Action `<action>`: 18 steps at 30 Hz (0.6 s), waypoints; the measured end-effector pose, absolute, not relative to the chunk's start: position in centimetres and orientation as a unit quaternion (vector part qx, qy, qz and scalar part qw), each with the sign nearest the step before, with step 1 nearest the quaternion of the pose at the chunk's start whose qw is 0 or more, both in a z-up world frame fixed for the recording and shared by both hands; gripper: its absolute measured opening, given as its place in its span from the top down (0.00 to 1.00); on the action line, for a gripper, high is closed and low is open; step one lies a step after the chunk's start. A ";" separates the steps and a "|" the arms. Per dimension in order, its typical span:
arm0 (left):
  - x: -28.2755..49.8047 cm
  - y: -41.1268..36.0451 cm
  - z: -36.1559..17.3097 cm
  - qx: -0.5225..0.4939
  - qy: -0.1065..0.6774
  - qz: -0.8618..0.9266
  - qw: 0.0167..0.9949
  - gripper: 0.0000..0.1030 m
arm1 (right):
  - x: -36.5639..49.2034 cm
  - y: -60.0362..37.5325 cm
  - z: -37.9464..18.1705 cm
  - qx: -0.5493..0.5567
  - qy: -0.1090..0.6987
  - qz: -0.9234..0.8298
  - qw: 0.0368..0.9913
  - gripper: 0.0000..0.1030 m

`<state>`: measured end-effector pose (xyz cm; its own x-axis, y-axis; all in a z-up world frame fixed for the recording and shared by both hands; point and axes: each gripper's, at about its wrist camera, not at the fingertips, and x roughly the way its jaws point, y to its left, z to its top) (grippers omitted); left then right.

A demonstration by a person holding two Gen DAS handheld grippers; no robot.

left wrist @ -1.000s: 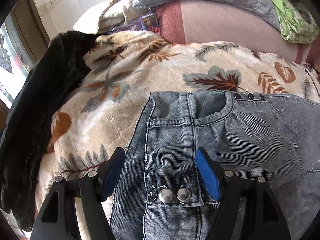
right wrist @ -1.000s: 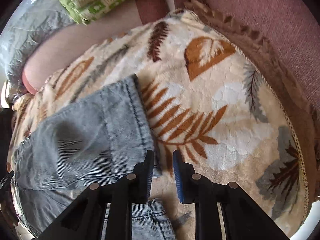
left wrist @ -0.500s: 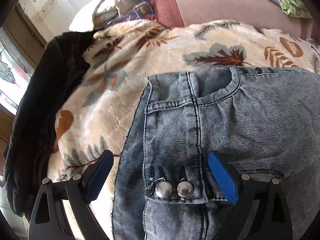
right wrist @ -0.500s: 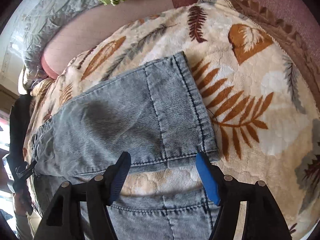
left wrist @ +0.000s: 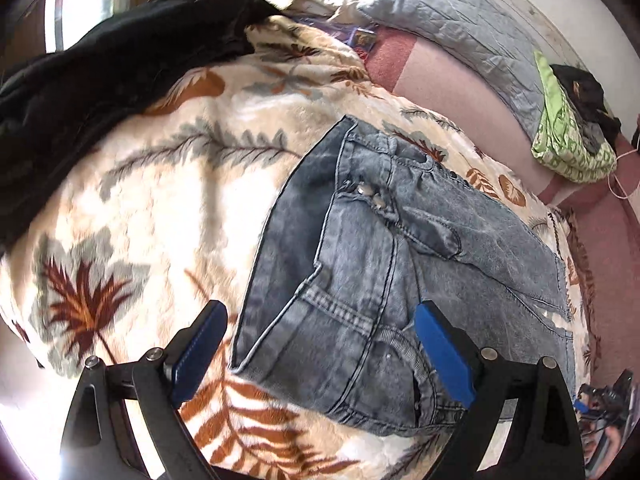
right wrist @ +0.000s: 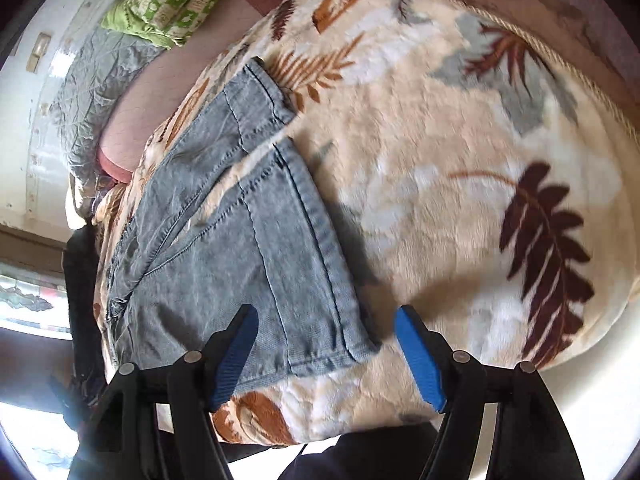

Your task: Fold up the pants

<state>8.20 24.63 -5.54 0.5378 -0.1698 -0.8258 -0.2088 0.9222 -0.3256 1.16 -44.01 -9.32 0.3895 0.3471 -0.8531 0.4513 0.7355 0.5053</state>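
Between your left gripper's blue pads lies the waistband corner of the pants, yet the jaws stand wide apart and grip nothing. The left pad hangs over bare blanket just beside the denim's edge, while the right pad sits over the front pocket. Whether either pad touches the fabric, you cannot tell from this angle. Just beyond, two metal buttons shine on the fly, and the grey-blue denim runs away to the upper right across the leaf-print blanket. A black garment is heaped along the blanket's far left edge. Further back you see a pink cushion, a grey quilted pillow and a green patterned cloth.

Your right gripper is likewise spread wide and empty. Its left pad overlaps the near trouser leg close to the hem, and its right pad hangs over blanket past the hem corner. The near leg's hem runs along the blanket just ahead of the jaws; the second leg lies beyond it, with a sliver of blanket showing between the two. Both legs lie flat, spread side by side. Past them, at upper left, the green cloth and the grey pillow rest against the pink cushion.
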 end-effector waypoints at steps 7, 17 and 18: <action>6.6 26.8 -7.9 -0.267 0.498 0.018 0.825 0.35 | 0.0 -43.0 -10.0 0.395 0.533 -0.011 0.748 0.28; 5.9 27.3 -9.2 -0.268 0.519 0.023 0.811 0.47 | -0.5 -41.7 -10.2 0.402 0.534 0.004 0.744 0.28; 6.1 27.0 -9.0 -0.257 0.520 0.023 0.814 0.67 | -0.3 -41.8 -10.3 0.404 0.534 0.003 0.743 0.28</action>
<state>6.06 26.97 -9.05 0.4574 -0.2296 -0.8591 -0.3057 0.8666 -0.3944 -0.34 -41.81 -10.26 0.4296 0.4352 -0.7913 0.4270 0.6742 0.6026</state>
